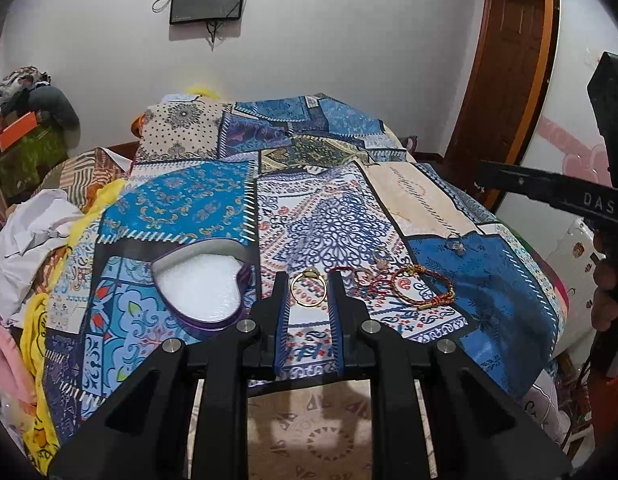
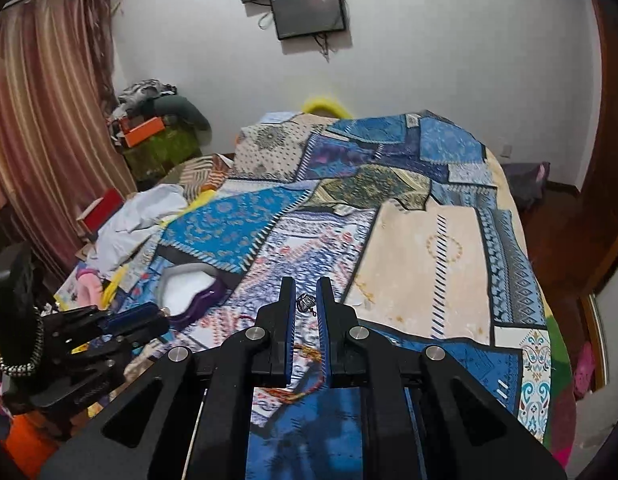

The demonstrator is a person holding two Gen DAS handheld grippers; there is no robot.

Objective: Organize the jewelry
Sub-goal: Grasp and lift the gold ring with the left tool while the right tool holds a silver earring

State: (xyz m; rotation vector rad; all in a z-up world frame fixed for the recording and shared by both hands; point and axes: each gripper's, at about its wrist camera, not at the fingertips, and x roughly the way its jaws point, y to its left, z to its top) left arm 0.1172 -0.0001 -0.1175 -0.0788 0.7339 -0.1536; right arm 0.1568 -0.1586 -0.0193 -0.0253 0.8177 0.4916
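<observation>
A gold ring [image 1: 308, 289] lies on the patterned bedspread between the tips of my left gripper [image 1: 307, 280], which is open around it. To its left sits a purple heart-shaped box [image 1: 203, 291] lined with white foam; it also shows in the right wrist view [image 2: 191, 292]. A red cord bracelet [image 1: 365, 280] and a red-gold braided bracelet [image 1: 423, 290] lie to the right, with a small silver ring [image 1: 455, 245] beyond. My right gripper [image 2: 307, 300] is narrowly open around a small silver ring [image 2: 305, 303], which looks held between the fingers above the bed.
The patchwork bedspread [image 1: 317, 184] covers the bed. Crumpled white paper and clothes [image 1: 33, 224] pile at the left edge. Boxes and clothes [image 2: 157, 132] stack by the curtain. A wooden door [image 1: 509, 64] stands at the right.
</observation>
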